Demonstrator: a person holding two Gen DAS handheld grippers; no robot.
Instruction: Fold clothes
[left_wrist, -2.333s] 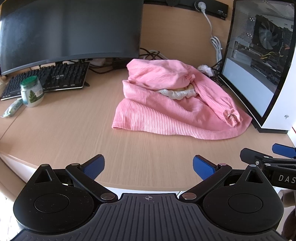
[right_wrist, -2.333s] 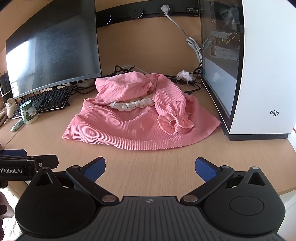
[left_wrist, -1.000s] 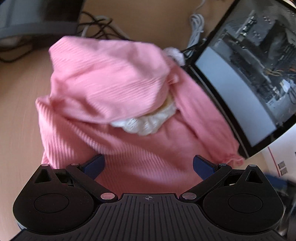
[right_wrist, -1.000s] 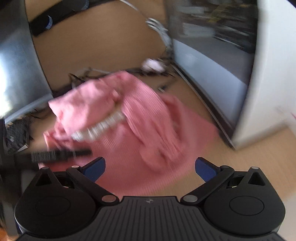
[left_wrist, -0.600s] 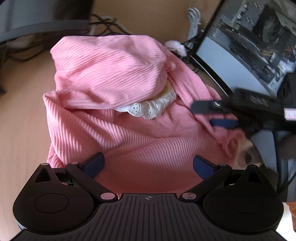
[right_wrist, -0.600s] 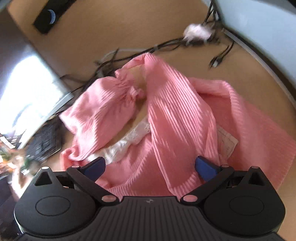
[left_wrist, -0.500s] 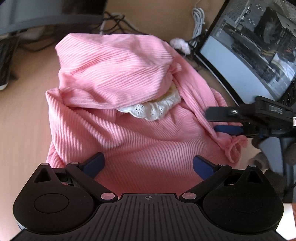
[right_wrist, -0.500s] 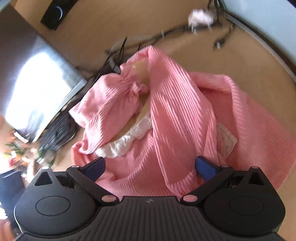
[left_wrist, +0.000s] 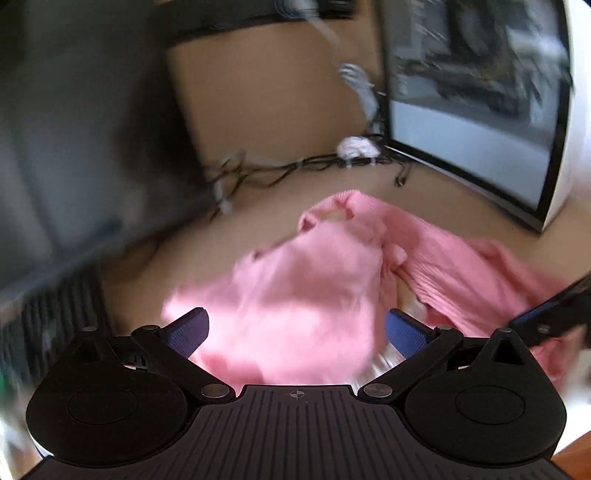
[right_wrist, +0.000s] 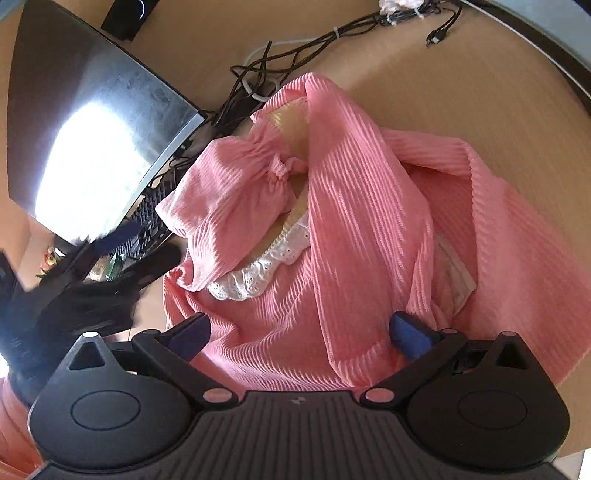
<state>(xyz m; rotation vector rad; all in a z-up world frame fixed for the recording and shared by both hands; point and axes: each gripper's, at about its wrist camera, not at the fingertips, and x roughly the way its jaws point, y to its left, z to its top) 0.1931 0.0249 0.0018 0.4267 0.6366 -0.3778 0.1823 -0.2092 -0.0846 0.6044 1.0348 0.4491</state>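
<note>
A pink ribbed garment (right_wrist: 369, 221) lies crumpled on the wooden desk (right_wrist: 424, 85), its white lace collar (right_wrist: 266, 269) and a white label (right_wrist: 456, 280) showing. One long sleeve (right_wrist: 354, 240) runs down the middle toward my right gripper (right_wrist: 301, 332), which hangs open low over it, blue pads on either side of the sleeve's end. In the blurred left wrist view, my left gripper (left_wrist: 295, 328) is open just above the garment's (left_wrist: 314, 280) left part, holding nothing. The right gripper (left_wrist: 546, 317) shows at that view's right edge. The left gripper (right_wrist: 92, 266) is a dark blur.
A curved monitor (right_wrist: 92, 147) and a keyboard (right_wrist: 147, 218) stand left of the garment. Tangled cables (right_wrist: 295, 48) lie behind it. A white computer case with a glass side (left_wrist: 480, 147) stands at the right, close to the cloth.
Both grippers have come from the desk's front edge down close over the garment. The left wrist view has swung quickly leftward and is smeared. Both stay open.
</note>
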